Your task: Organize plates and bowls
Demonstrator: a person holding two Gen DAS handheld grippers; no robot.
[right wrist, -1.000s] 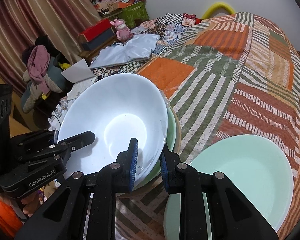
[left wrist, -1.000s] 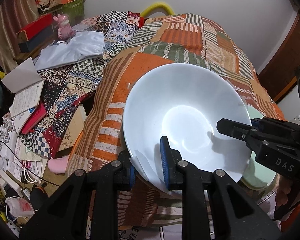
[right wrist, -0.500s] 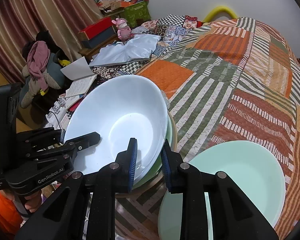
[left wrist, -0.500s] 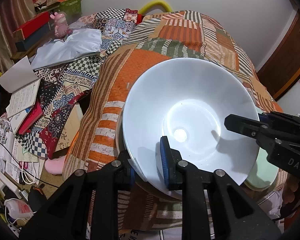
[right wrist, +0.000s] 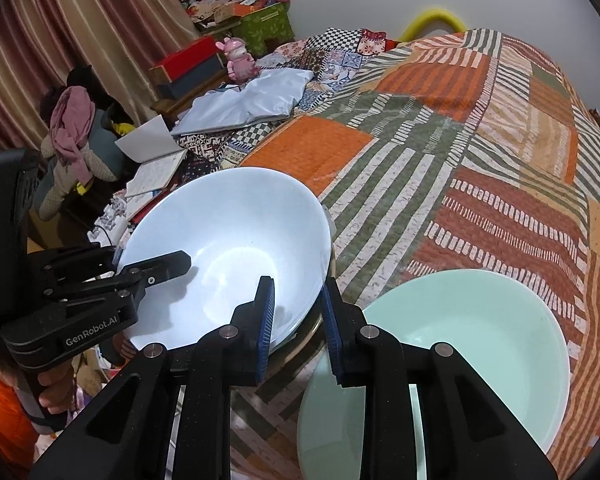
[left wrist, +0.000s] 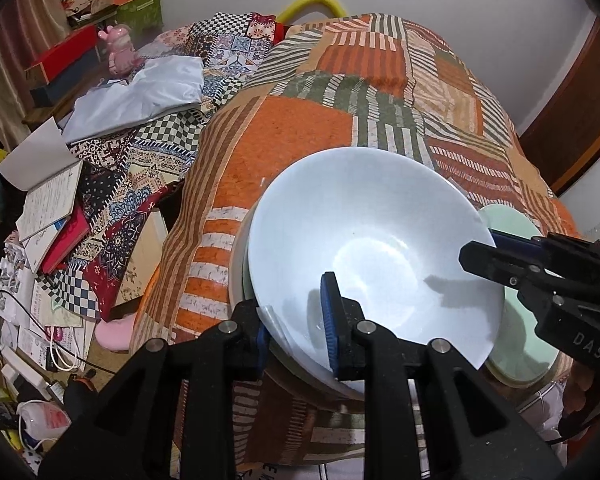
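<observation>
Quilt point(right wrist: 480, 168) edge: both grippers point(left wrist: 296, 332) point(right wrist: 298, 320) clamp white bowl point(left wrist: 372, 248) rim.

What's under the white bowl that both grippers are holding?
Under the white bowl a pale green rim peeks out, then a tan edge beneath it, all on the patchwork quilt. How many dishes are stacked is hidden.

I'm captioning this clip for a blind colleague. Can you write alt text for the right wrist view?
Two handheld grippers clamp opposite rims of a white bowl: the right gripper on its near edge, the left gripper reaching in from the left. The bowl sits in a stack on a patchwork quilt, beside a mint-green bowl.
</observation>
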